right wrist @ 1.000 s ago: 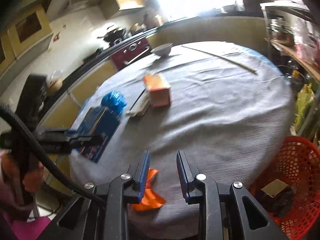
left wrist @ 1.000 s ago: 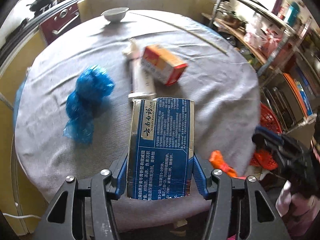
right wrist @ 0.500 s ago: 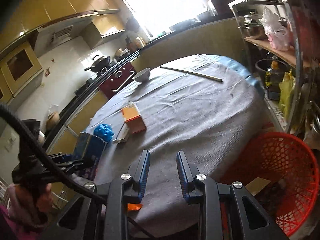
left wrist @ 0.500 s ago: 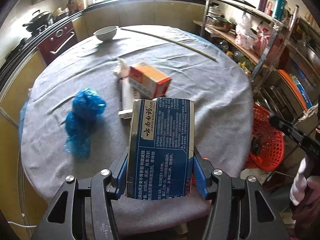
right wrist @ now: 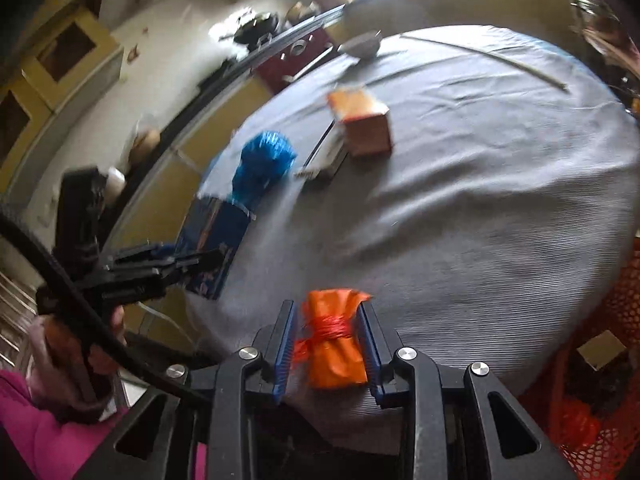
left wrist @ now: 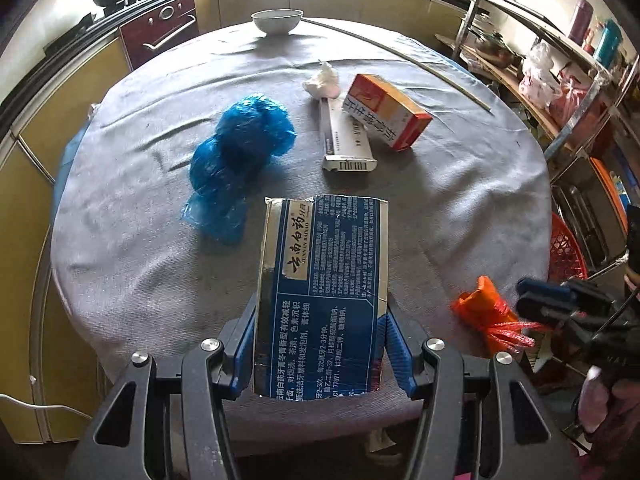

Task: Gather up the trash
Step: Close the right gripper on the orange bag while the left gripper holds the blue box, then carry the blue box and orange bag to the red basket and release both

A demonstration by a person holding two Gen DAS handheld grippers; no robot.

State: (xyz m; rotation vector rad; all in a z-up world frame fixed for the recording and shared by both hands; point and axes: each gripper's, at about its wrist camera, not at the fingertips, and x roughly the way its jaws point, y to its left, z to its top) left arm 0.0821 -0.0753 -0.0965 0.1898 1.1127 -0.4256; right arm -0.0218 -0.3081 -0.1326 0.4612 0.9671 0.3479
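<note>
1. The left gripper (left wrist: pixel 320 312) is about half open and clamped on a dark blue toothpaste box (left wrist: pixel 324 300). Its 2 blue pads press the box's long sides.
2. The box stands up out of the jaws, printed face to the camera, above the near edge of the round grey-clothed table (left wrist: pixel 460 208).
3. The right gripper (right wrist: pixel 325 306) is nearly closed, with an orange plastic bundle (right wrist: pixel 332 344) tied with red mesh string filling the narrow gap. The pads sit against its 2 sides.
4. That bundle lies on the table's near edge, at the right of it in the left wrist view.
5. A crumpled blue plastic bag (left wrist: pixel 240 152) lies left of the table's middle.
6. An orange-and-white carton (left wrist: pixel 384 116) lies right of the table's middle, leaning on a long white box (left wrist: pixel 348 148).
7. A wad of white tissue (left wrist: pixel 324 80) touches the far end of the white box, toward the table's far side.
8. A white bowl (left wrist: pixel 276 22) stands at the table's far edge, and a thin stick (left wrist: pixel 420 64) lies across the far right.
9. A red mesh basket (left wrist: pixel 564 248) stands just off the table's right edge, lower than the tabletop.
</note>
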